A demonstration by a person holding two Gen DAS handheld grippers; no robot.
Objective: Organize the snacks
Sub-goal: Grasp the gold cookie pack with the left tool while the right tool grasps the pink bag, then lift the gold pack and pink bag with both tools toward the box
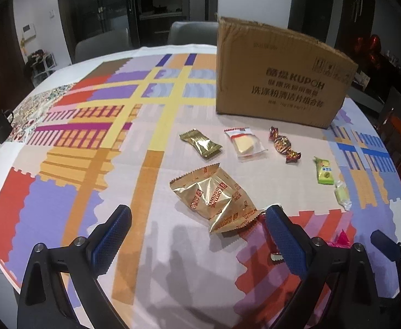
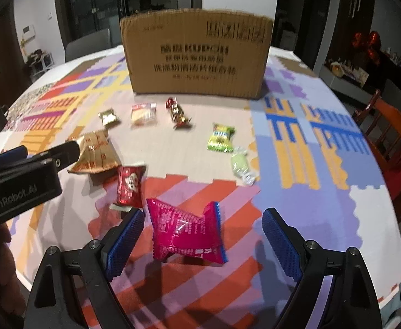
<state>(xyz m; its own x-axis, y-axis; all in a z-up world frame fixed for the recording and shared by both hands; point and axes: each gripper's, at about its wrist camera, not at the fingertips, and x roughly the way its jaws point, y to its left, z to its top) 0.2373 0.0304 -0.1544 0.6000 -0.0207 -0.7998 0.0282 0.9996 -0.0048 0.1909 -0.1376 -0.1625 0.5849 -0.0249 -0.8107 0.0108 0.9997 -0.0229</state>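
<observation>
On the patterned tablecloth (image 2: 296, 164), pink snack packet (image 2: 185, 235) between wide right hand-held gripper (image 2: 203, 242), left hand-held gripper (image 1: 197, 235) wide, empty

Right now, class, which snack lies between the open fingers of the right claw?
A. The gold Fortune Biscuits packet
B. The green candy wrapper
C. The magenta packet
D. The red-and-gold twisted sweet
C: in the right wrist view the magenta packet lies flat on the tablecloth between the blue pads of the right claw, which stand wide apart and do not touch it.
</observation>
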